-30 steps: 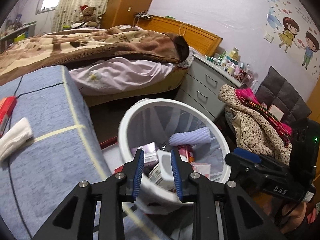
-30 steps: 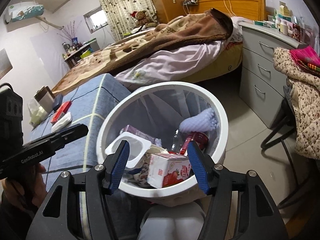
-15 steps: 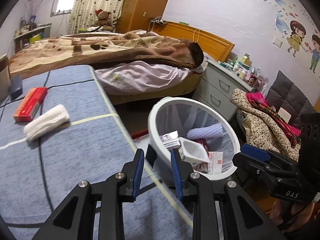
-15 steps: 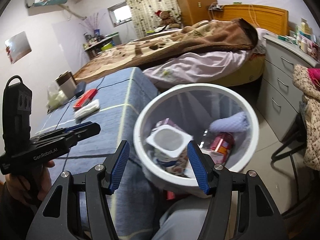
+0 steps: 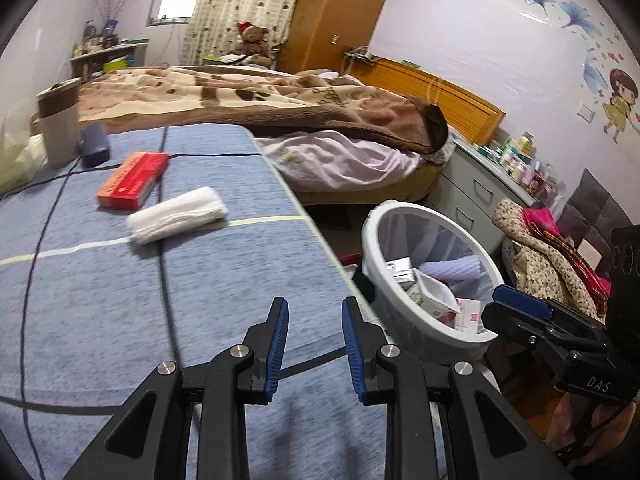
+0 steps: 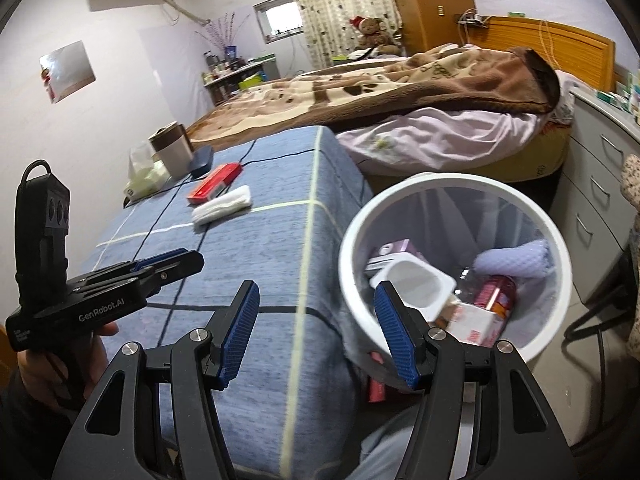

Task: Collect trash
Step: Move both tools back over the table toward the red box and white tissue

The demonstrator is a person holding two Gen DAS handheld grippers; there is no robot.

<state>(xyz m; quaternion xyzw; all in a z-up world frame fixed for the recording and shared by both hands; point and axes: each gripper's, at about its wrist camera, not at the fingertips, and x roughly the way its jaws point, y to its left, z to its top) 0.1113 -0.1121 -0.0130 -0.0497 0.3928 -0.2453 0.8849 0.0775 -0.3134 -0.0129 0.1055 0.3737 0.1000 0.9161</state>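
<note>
Blue-covered table point(image 5: 120, 300), seemingly empty tools above

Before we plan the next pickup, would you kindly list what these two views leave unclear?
- Bottom of the bin, right wrist view: covered by the trash lying in it.
- Print on the red box, left wrist view: too small and blurred.
- Bottles on the dresser, left wrist view: too small to identify.
- Bin's near rim, right wrist view: behind the right claw.

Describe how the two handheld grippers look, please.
Both are black plastic frames with silver bolts and ribbed blue pads. The left gripper carries white "GenRobot.AI" lettering on its side and a black cable loop on top; the right gripper shows "DAS" on its body.
</note>
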